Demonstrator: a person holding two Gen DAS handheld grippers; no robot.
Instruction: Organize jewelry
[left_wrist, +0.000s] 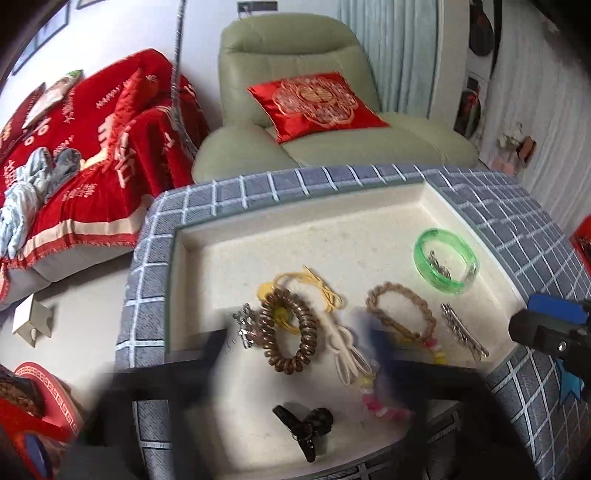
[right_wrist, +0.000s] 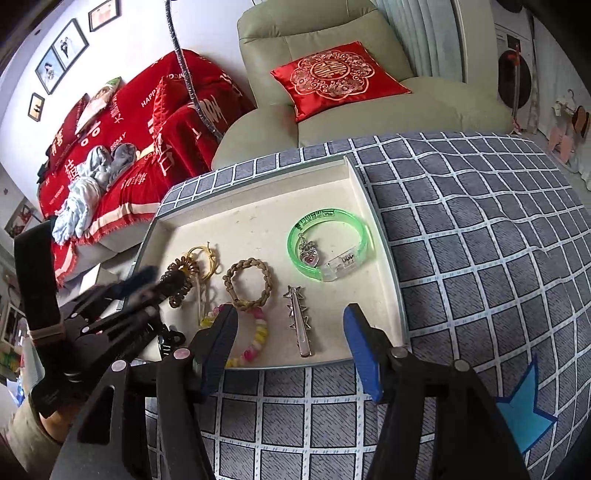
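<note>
A shallow cream tray holds the jewelry: a green bangle with a heart charm inside, a braided bracelet, a silver hair clip, a brown spiral hair tie, a yellow cord, a pastel bead bracelet, a white clip and a black claw clip. My left gripper is open and blurred over the tray's near left part. My right gripper is open above the silver clip, empty.
The tray sits on a grey checked cloth with a blue star mark. Behind stand a green armchair with a red cushion and a sofa under a red blanket.
</note>
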